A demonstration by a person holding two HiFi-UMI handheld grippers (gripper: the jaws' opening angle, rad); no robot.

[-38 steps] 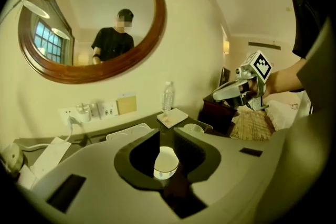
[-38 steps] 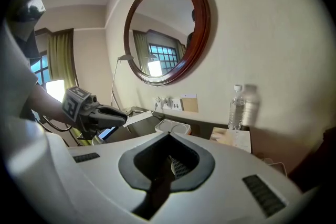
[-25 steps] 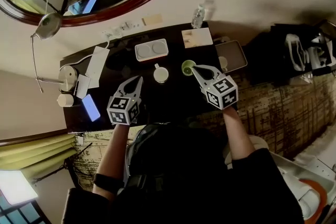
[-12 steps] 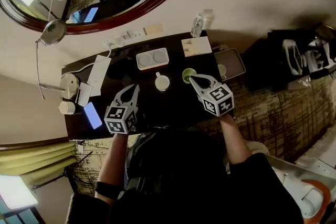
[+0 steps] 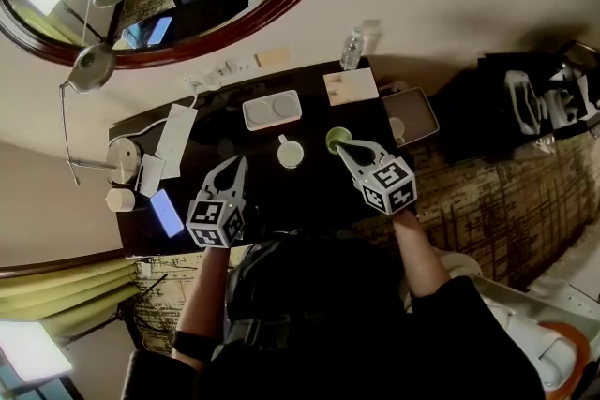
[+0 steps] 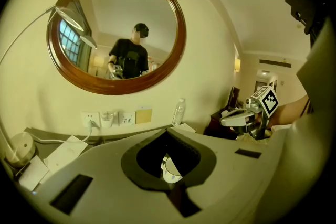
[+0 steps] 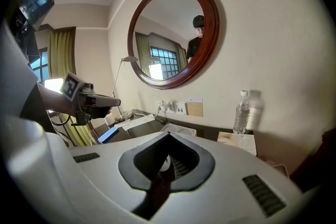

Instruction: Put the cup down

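On the dark counter stands a white cup; we hold left gripper and right gripper closed, empty.

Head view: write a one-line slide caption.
Two shut grippers over a dark desk: right gripper at a green cup, left gripper empty, a white cup between them.

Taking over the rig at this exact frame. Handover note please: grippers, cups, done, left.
Left gripper: shut, empty, over the dark table, short of the white cup.
Right gripper: shut, empty, tip right at the green cup; contact cannot be told.
Things: both cups stand upright on the table, neither held.
Done: the cup looks set down.
Left: probably only drawing the right gripper clear without nudging the green cup.
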